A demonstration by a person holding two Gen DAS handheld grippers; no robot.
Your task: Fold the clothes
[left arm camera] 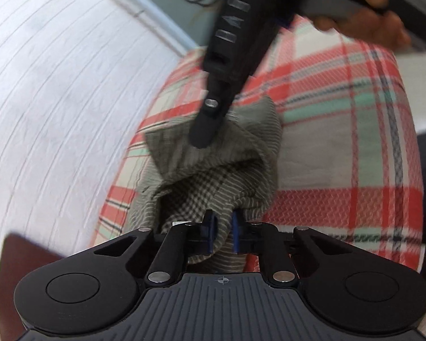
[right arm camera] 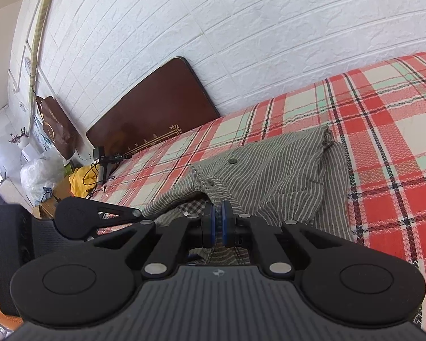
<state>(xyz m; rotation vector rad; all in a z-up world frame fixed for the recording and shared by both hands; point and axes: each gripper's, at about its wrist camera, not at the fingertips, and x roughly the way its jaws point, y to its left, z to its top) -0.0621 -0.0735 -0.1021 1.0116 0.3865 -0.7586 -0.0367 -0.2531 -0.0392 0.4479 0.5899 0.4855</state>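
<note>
Left wrist view first: the left tongs [left arm camera: 223,234] are pinched tight on a bunched fold of the grey striped shirt [left arm camera: 213,156], its checked lining showing, over the plaid bedsheet [left arm camera: 340,113]. The right tongs [left arm camera: 203,139] come in from above and meet the same cloth a bit further along; a hand [left arm camera: 366,8] holds them.

Right wrist view: the right tongs [right arm camera: 217,224] are clamped shut on the shirt's [right arm camera: 269,170] near edge by the button placket. The rest lies rumpled on the bed [right arm camera: 383,119] near the headboard [right arm camera: 156,108].

I'd say we're mid-fold, both ends gripped. Next, carry that edge across evenly and keep it taut so it doesn't bunch.
</note>
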